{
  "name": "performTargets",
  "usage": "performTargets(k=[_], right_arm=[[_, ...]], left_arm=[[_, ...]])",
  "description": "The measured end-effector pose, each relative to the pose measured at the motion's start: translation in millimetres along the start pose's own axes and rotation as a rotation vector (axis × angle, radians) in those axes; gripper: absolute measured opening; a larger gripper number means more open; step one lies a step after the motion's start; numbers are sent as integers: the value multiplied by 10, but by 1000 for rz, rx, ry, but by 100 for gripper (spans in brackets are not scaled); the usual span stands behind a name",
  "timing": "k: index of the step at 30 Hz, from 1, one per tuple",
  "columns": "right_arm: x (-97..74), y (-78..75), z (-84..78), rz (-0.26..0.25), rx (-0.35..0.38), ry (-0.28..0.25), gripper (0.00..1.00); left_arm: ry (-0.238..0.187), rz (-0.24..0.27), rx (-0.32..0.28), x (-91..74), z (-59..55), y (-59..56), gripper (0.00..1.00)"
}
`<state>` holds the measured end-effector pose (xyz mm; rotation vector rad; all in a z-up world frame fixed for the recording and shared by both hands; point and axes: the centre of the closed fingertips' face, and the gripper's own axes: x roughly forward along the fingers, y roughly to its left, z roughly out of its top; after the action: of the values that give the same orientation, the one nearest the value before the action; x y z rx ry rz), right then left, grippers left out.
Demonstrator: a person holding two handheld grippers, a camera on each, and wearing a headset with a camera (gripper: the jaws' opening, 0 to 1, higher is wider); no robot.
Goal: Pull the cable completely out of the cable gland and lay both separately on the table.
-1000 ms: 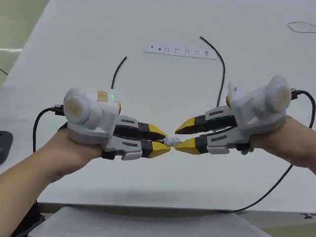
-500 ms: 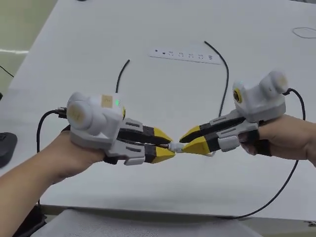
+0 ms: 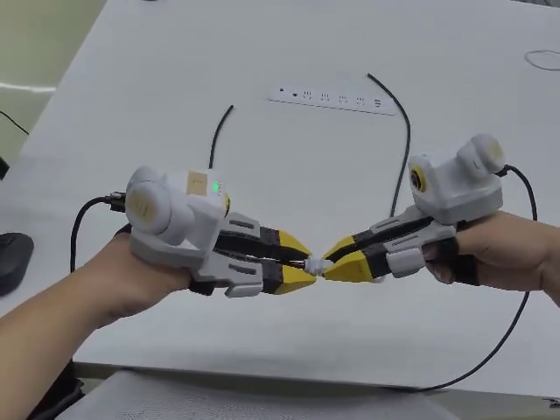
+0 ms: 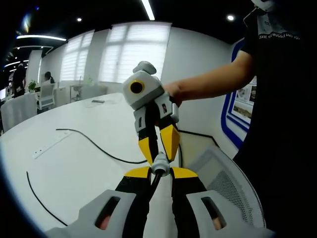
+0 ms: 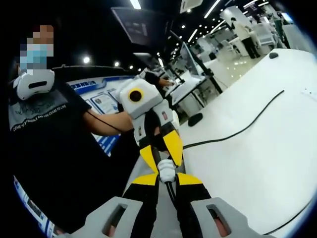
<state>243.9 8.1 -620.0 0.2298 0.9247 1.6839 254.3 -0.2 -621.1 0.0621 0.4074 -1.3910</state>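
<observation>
Low in the middle of the head view, above the near edge of the white table (image 3: pixel 262 52), the left gripper (image 3: pixel 302 262) and the right gripper (image 3: pixel 339 261) meet tip to tip. The small white cable gland (image 3: pixel 318 264) is held in the air between them. Each pair of yellow jaws is closed on one end of the gland. In the left gripper view a thin black cable (image 4: pixel 154 183) runs from the gland back between that gripper's jaws. The right gripper view shows the same on its side. Whether the pads also pinch the cable cannot be told. In the upper part of the head view a power strip (image 3: pixel 331 98) lies flat, with two loose black wires (image 3: pixel 404 131) below it.
</observation>
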Motion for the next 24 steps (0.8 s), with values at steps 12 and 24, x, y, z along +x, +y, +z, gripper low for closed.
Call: performTargets(k=[12,24], right_arm=[[17,12,-10,-150,-306,93,8],[55,-46,-54,-483,-821,306,8]], left_arm=[[7,-3,-31,-9,-19,6,15],[12,-9,-118,-29,-54,2,15]])
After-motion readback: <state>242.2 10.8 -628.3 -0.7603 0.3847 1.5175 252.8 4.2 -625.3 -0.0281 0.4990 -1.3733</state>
